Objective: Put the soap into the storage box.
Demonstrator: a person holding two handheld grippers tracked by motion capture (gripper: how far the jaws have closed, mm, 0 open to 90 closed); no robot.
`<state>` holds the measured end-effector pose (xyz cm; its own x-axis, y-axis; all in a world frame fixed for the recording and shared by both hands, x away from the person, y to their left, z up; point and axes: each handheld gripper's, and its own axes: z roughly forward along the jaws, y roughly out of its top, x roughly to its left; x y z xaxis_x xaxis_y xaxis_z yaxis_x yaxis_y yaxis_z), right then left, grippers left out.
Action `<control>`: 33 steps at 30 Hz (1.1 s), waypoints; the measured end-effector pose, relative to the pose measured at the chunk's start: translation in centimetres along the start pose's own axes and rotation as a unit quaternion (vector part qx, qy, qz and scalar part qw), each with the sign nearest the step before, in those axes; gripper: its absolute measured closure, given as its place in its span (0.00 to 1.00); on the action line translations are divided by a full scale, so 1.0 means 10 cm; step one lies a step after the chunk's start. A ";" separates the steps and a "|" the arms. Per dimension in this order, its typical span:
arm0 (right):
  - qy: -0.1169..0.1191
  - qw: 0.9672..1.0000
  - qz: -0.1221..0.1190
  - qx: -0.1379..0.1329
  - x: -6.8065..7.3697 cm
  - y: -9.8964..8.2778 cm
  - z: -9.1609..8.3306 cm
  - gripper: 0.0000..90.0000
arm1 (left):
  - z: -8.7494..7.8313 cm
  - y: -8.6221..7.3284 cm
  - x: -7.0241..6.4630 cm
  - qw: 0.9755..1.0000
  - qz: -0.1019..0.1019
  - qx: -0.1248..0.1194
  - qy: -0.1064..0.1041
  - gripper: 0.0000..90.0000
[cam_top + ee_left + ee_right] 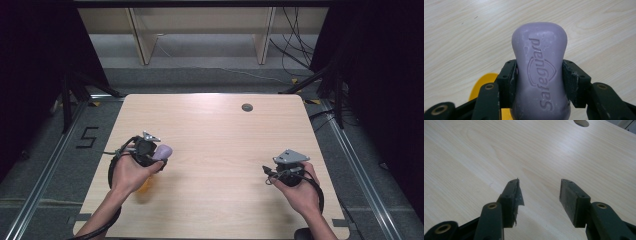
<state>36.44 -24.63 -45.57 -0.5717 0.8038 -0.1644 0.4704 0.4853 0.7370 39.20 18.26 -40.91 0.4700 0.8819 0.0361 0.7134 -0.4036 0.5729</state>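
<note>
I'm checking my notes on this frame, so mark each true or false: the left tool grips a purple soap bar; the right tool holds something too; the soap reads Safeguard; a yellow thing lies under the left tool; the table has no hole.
1. The left tool grips a purple soap bar: true.
2. The right tool holds something: false, it is open over bare table.
3. The soap reads Safeguard: true.
4. A yellow thing lies under the left tool: true.
5. The table has no hole: false, a round hole sits near the far edge.
</note>
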 end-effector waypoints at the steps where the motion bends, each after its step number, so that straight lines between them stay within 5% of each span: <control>1: 0.001 1.000 -0.001 0.001 -0.01 0.00 0.00 0.57 | -0.01 -0.02 0.04 1.000 -0.008 0.000 0.007 0.54; 9: 0.001 1.000 0.010 0.007 0.02 -0.01 0.00 0.57 | -0.01 -0.07 0.16 1.000 -0.024 0.008 -0.003 0.54; 12: 0.000 1.000 0.007 0.000 0.00 0.00 0.01 0.57 | 0.01 -0.09 0.20 0.999 -0.029 0.010 0.014 0.54; 33: 0.007 1.000 0.013 0.007 0.02 0.00 0.00 0.56 | 0.07 -0.19 0.35 0.997 -0.064 0.031 0.035 0.54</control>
<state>36.38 -24.50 -45.62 -0.5686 0.8115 -0.1351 0.4955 0.4689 0.7311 39.80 21.93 -42.44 0.3377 0.9409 0.0246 0.7967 -0.2996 0.5248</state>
